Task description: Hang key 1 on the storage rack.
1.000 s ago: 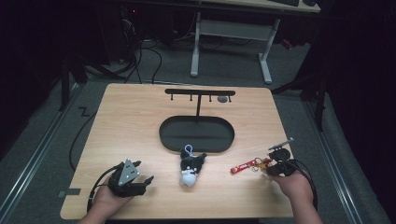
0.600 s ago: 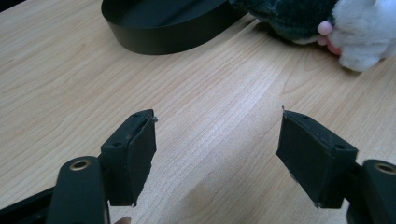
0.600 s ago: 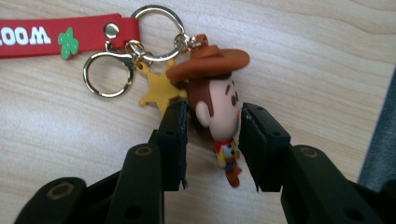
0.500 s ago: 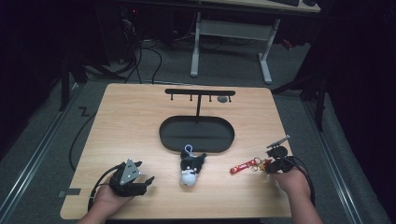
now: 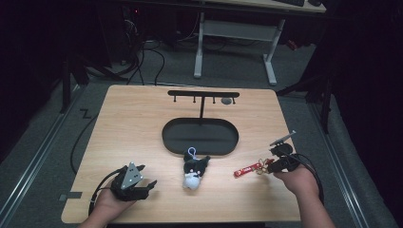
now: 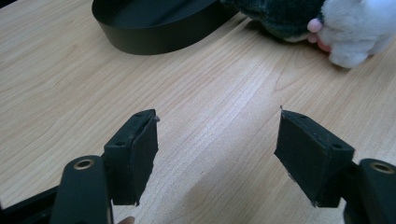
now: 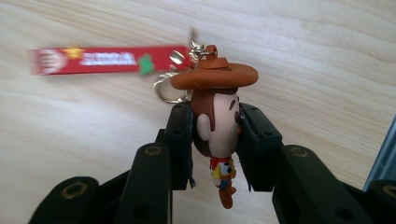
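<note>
Right gripper (image 7: 215,140) clamped on cowboy figure keychain (image 7: 217,116) by the head, red strap (image 7: 93,59) trailing beyond the jaws, right of the black oval tray (image 5: 199,137). Left gripper (image 6: 217,154) spread wide, holding nothing, near plush toy (image 6: 327,23).

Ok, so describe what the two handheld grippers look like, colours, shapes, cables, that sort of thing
Both are black. The left gripper carries a grey three-cornered plate on top, and a black cable loops from it across the table. The right gripper has a grey plate too and a black cable curving round the hand. Each has two jaws with flat black rectangular pads and brass-coloured rivets. Forearms are bare, no sleeves.
</note>
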A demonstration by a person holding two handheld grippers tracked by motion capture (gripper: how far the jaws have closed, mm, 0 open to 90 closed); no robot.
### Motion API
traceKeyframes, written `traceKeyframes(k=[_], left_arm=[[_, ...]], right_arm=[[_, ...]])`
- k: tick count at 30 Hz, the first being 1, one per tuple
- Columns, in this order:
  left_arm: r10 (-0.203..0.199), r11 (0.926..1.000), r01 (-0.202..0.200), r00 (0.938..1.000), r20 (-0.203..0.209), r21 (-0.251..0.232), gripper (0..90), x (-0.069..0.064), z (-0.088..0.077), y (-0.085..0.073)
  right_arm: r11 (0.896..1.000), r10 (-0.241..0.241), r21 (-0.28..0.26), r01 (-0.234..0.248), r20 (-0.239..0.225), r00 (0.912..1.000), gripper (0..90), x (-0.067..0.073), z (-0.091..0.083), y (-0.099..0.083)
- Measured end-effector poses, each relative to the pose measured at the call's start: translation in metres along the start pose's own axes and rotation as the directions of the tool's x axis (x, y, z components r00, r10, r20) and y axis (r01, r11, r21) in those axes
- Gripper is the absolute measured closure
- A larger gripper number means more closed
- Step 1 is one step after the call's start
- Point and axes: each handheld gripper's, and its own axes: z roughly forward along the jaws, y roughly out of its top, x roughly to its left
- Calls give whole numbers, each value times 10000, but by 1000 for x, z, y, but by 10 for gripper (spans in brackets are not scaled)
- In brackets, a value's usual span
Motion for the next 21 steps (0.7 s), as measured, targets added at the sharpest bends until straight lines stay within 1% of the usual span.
traceKeyframes(k=[2,3,4,5,6,7,9,10,11,12,14,15,18,21], left_arm=[[2,10000,-2,10000,20,-31,303,0,0,0],[38,10000,-38,10000,44,-23,303,0,0,1],[38,10000,-38,10000,44,-23,304,0,0,1],[43,10000,-43,10000,84,-27,305,0,0,1],[43,10000,-43,10000,84,-27,305,0,0,1],[12,10000,-12,10000,94,-71,305,0,0,2],[39,9999,-37,9999,134,-135,307,-1,-1,3],[76,9999,-74,9999,148,-156,307,-1,-1,3],[123,9997,-120,9998,155,-206,308,-1,-1,4],[123,9997,-120,9998,155,-206,308,-1,-1,4],[118,9998,-114,9997,207,-174,308,-1,-1,4],[105,9998,-101,9997,216,-185,309,-1,0,4],[119,9998,-115,9997,230,-186,309,-1,0,5],[176,9997,-172,9996,232,-194,309,-1,0,5]], right_arm=[[9999,-146,-71,145,-164,9998,676,5,-13,2],[9997,-222,-113,220,-215,9995,676,8,-23,3],[9997,-222,-113,220,-215,9995,676,8,-23,3],[9994,-252,-224,248,-188,9995,676,12,-32,4],[9994,-252,-224,248,-188,9995,676,12,-32,4],[9993,-213,-316,205,-223,9995,676,13,-36,5],[9990,-156,-429,142,-328,9993,676,17,-48,7],[9990,-156,-429,142,-328,9993,676,17,-48,7],[9980,-150,-619,121,-475,9988,677,19,-54,9],[9980,-150,-619,121,-475,9988,677,19,-54,9],[9976,-277,-648,250,-412,9988,676,22,-61,11],[9973,-307,-688,274,-475,9984,676,23,-67,13],[9969,-351,-714,324,-365,9987,676,25,-71,14],[9963,-364,-790,330,-422,9984,677,26,-76,16]])
